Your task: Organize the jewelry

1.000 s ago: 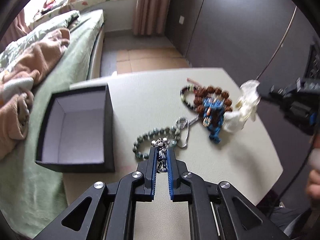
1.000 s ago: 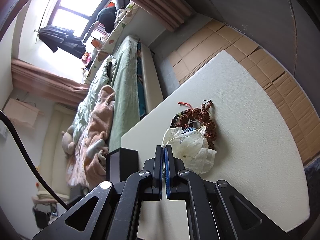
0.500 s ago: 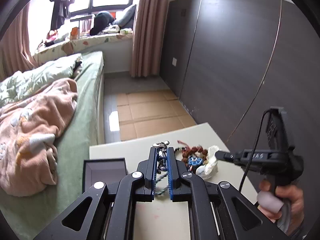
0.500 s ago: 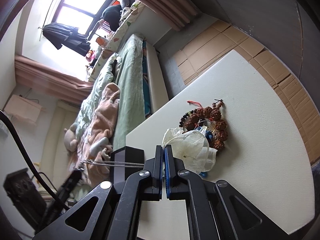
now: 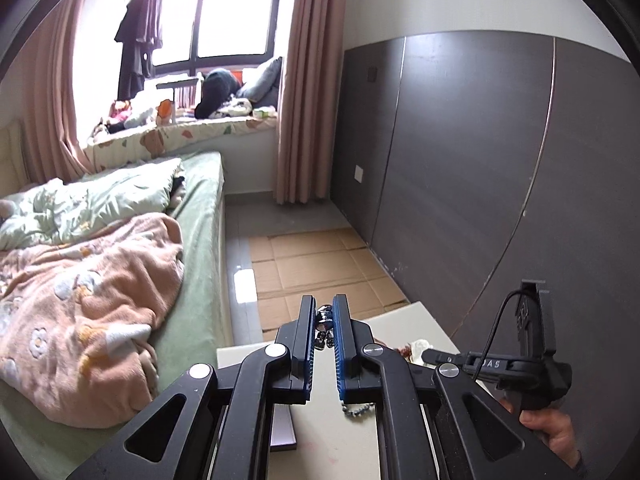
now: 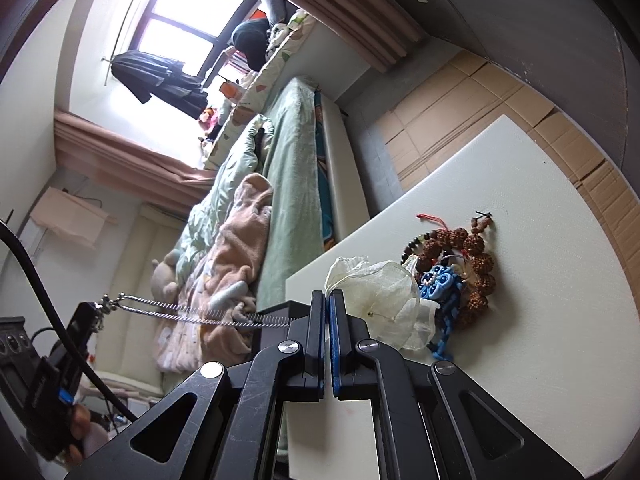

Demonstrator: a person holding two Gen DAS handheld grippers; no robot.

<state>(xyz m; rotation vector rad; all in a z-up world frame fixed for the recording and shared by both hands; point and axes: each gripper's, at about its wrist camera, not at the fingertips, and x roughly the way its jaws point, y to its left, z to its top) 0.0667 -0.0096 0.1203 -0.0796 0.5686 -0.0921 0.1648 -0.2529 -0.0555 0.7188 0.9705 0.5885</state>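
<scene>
**A:** Which step is being worked on here?

**B:** I judge it to be the carrying step. The left gripper (image 5: 324, 322) is pinching the silver chain necklace (image 6: 192, 312) by its clasp end, right between the blue pads, and the chain is hanging away from the tips in a doubled strand. Its lower end is dangling just under the left gripper, over the white table (image 6: 520, 208).

**A:** And the right gripper?

**B:** The right gripper (image 6: 327, 304) is sitting with its jaws pressed together. A pale gauze pouch (image 6: 384, 300) is billowing just beyond its tips; it looks nipped there, though I cannot tell for sure.

**A:** What is the next move calling for?

**B:** Probably bringing the chain over the black box (image 5: 284, 428), which is lying directly below the left gripper, mostly hidden by its frame. The chain is long, so it should be fed down so that it coils inside rather than draping over the wall, before the pads let go.

**A:** Anything else waiting?

**B:** The brown bead bracelet (image 6: 476, 264) and a blue knotted ornament (image 6: 440, 288) are lying on the table just past the pouch, ahead and to the right of the right gripper.
</scene>
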